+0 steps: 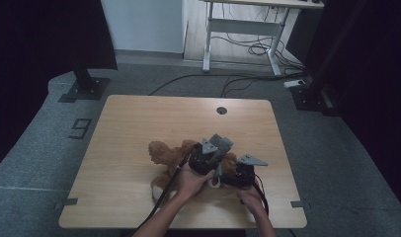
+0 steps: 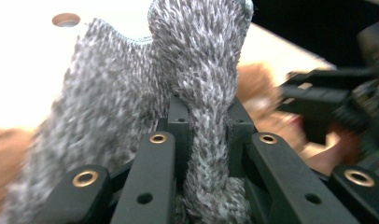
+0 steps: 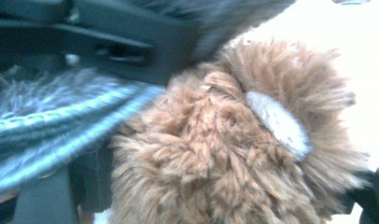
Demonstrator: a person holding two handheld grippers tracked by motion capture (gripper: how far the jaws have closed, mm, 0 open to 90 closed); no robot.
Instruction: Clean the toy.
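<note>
In the high view, a brown plush toy (image 1: pixel 166 157) lies on the wooden table (image 1: pixel 129 123), a little toward the near edge and right of the middle. The left gripper (image 1: pixel 214 147) sits over the toy's right part with a grey knitted cloth (image 1: pixel 222 143) at its tip, and the right gripper (image 1: pixel 227 177) lies just beside it, nearer the person; both hands crowd the same spot. The far half of the table is bare up to a round cable hole (image 1: pixel 221 110), and the left side is also open; the near edge runs close behind the hands.

In the left gripper view, the left gripper (image 2: pixel 207 121) has its jaws pressed together on a bunched fold of the grey knitted cloth (image 2: pixel 131 102), which rises between the fingers (image 2: pixel 178 122) and spreads out to the left. The plush toy (image 2: pixel 255 88) shows blurred beyond the cloth, and the other gripper stands at the right.

In the right gripper view, the plush toy (image 3: pixel 234 154) lies between the jaws of the right gripper (image 3: pixel 215 196), which stand wide either side of it; whether the pads press on the fur I cannot tell. The knitted cloth (image 3: pixel 52 121) crosses at left, under the other gripper's dark body.
</note>
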